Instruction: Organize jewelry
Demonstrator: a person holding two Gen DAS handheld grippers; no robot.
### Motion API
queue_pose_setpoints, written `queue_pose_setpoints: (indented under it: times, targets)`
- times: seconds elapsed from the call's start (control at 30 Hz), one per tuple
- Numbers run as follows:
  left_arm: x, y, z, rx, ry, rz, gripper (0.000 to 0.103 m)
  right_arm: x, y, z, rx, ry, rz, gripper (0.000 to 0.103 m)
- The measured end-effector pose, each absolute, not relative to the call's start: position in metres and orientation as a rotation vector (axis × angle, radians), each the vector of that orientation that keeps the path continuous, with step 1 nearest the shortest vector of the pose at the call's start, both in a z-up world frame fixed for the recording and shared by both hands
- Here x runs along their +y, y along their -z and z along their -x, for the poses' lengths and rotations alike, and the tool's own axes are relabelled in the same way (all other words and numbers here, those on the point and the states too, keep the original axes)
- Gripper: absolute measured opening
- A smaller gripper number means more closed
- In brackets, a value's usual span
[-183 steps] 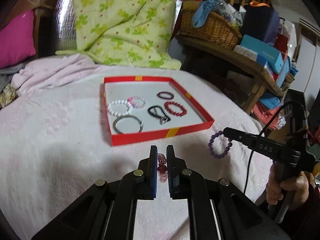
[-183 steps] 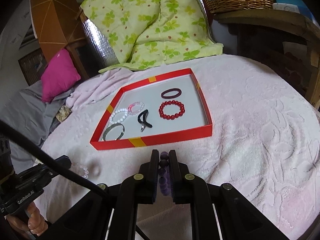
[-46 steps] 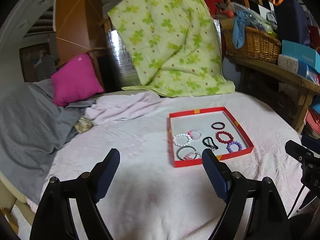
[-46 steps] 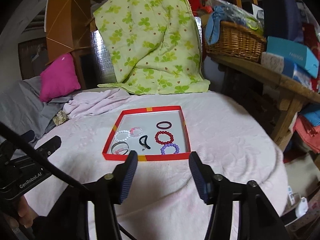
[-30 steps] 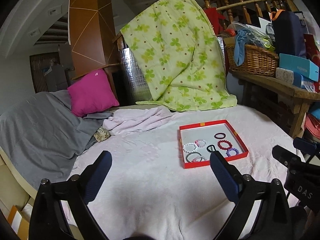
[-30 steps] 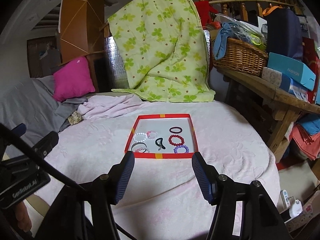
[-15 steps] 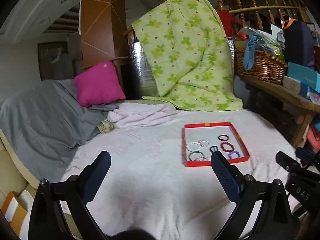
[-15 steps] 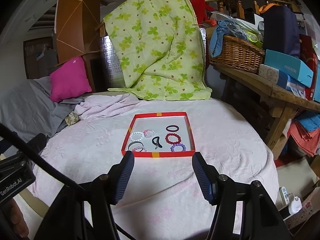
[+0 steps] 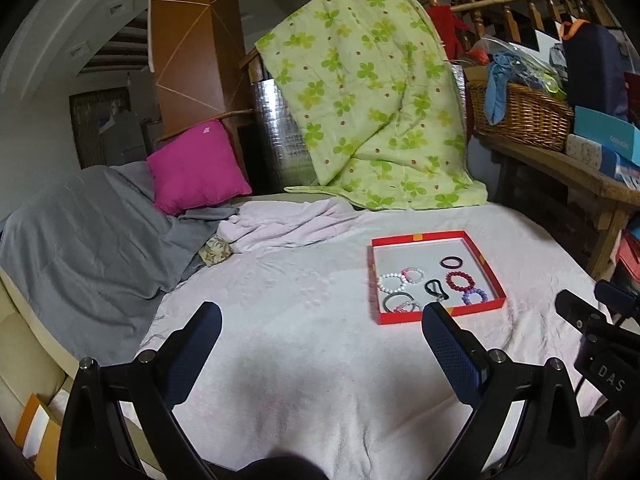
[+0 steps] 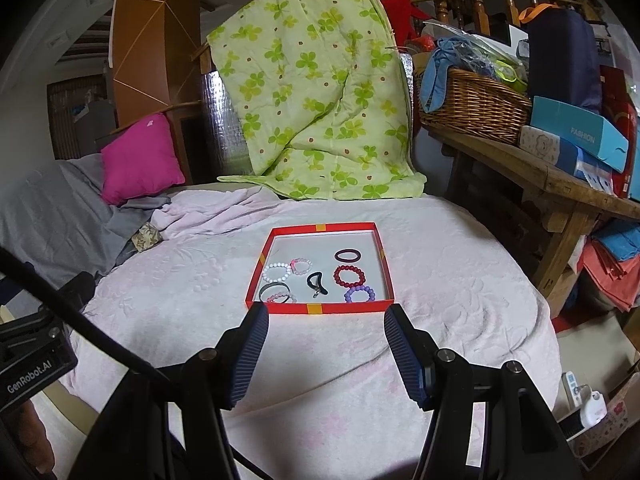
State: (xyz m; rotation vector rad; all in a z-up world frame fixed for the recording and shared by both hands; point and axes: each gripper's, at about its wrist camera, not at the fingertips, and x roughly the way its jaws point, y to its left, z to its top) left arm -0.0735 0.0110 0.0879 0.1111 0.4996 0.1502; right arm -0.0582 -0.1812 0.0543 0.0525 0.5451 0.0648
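Note:
A shallow red tray (image 9: 436,236) (image 10: 320,308) lies on the pale pink bedspread. It holds several bracelets: a purple one (image 9: 472,296) (image 10: 360,293), a red one (image 9: 459,280) (image 10: 349,275), a white one (image 9: 391,282) (image 10: 276,271) and a dark ring (image 10: 347,255). A pink beaded bracelet (image 10: 281,297) lies on a grey ring at the tray's near left corner. My left gripper (image 9: 320,348) is wide open and empty, well back from the tray. My right gripper (image 10: 323,350) is wide open and empty, just short of the tray's near edge.
A green clover quilt (image 10: 312,92) hangs behind the bed. A magenta pillow (image 9: 196,168) and grey sheet (image 9: 80,240) lie at the left. A wooden bench (image 10: 560,184) with a wicker basket (image 10: 472,108) and boxes stands at the right. The bed's edge drops off at the right.
Both grippers let go of their bracelets, which now lie in the tray, opened wide and drew back and up from the tray. In the last half second they hardly moved.

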Motion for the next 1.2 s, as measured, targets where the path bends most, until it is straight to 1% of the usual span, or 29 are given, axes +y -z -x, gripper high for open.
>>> queue_pose_setpoints:
  times: [0.77, 1.2]
  targets:
    - [0.01, -0.089, 0.067, 0.501, -0.141, -0.1, 0.1, -0.182, -0.046, 0.048, 0.568, -0.054, -0.065, 0.064]
    - [0.011, -0.09, 0.059, 0.499, -0.134, -0.092, 0.1, -0.181, -0.053, 0.039, 0.555, -0.046, -0.055, 0.064]
